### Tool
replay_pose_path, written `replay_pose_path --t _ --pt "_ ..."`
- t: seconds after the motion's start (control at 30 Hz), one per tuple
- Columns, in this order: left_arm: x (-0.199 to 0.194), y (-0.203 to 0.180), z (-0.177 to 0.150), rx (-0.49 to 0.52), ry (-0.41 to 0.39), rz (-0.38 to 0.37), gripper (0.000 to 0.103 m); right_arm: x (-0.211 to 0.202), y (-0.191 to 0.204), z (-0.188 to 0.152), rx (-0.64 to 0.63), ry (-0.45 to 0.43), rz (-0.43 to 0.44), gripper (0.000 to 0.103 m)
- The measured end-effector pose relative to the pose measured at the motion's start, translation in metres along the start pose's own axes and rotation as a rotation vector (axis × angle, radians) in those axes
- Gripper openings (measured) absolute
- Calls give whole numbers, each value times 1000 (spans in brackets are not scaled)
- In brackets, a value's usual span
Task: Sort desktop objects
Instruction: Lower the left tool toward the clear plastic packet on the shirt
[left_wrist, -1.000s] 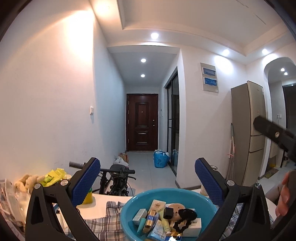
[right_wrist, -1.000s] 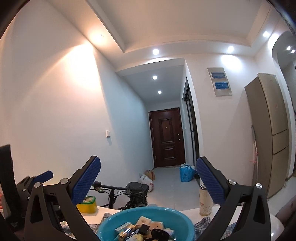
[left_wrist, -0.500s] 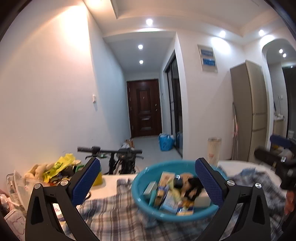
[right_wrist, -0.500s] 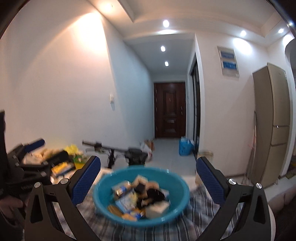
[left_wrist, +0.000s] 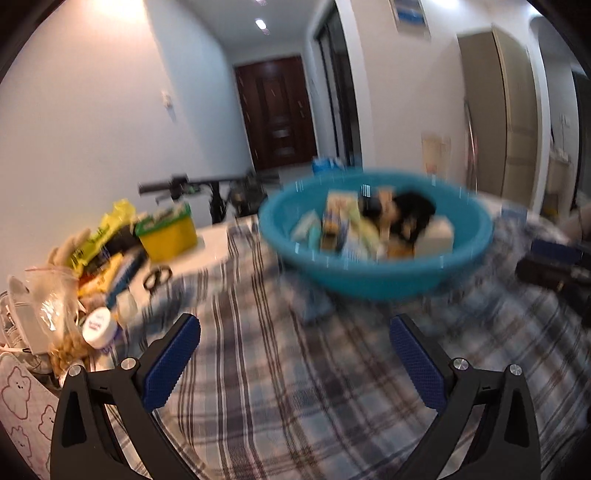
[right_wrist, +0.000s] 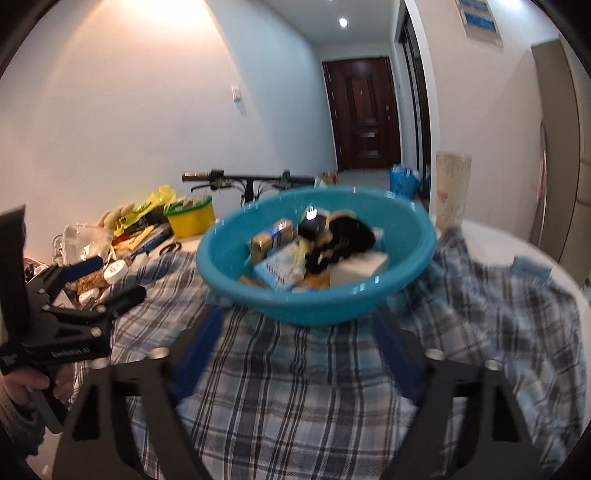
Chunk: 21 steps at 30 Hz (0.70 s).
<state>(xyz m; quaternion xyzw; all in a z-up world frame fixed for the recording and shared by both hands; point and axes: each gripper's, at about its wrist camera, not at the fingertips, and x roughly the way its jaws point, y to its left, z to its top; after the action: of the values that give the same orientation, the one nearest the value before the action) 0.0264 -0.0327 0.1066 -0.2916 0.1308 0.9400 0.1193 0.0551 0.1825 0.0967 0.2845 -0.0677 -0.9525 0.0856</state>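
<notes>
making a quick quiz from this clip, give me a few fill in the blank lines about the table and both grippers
The small boxes lie in a basin whose colour is ____.
The basin stands on a cloth with a ____ pattern.
The yellow box has a lid coloured ____.
Neither the left gripper nor the right gripper holds anything; the fingers of both are ____.

Missing words: blue; plaid; green; open

This is someone's home, an apartment by the look of it. A hallway runs back to a dark wooden front door (right_wrist: 364, 110), with a bicycle (right_wrist: 247, 181) parked against the white wall. A tall fridge (left_wrist: 498, 110) stands to the right, recessed lights dot the ceiling, and a plaid cloth (right_wrist: 314, 398) covers the cluttered surface.
</notes>
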Motion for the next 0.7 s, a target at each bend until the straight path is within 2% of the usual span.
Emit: replay_pose_path --t 0.07,0.13,0.17,0.2,0.27,0.33,0.4,0.5,0.63,0.67,0.7 --pt "13 -1 -7 35 42 -15 103 7 -3 -8 20 36 14 69" --pt "28 -2 -7 93 73 -16 99 14 -3 -13 23 71 21 58" --pt "36 -2 -7 113 88 2 90 17 -2 -14 19 83 20 55" --pt "43 -1 -7 119 95 11 82 19 -2 -14 17 85 19 43" --pt "58 2 -3 122 118 -24 74 20 -4 -17 27 79 22 32" --pt "76 1 0 118 163 -85 69 22 -4 -17 32 84 19 30" --pt "90 -4 2 140 182 -119 58 26 -2 -19 28 93 17 27" --pt "104 -15 8 191 183 -99 57 33 0 -22 19 118 11 27" --pt "121 -19 13 197 187 -62 58 37 1 -23 23 140 27 27" --pt "126 -21 15 197 192 -54 59 37 2 -23 21 140 25 27" --pt "131 -24 16 197 199 -48 66 36 2 -24 22 139 25 27"
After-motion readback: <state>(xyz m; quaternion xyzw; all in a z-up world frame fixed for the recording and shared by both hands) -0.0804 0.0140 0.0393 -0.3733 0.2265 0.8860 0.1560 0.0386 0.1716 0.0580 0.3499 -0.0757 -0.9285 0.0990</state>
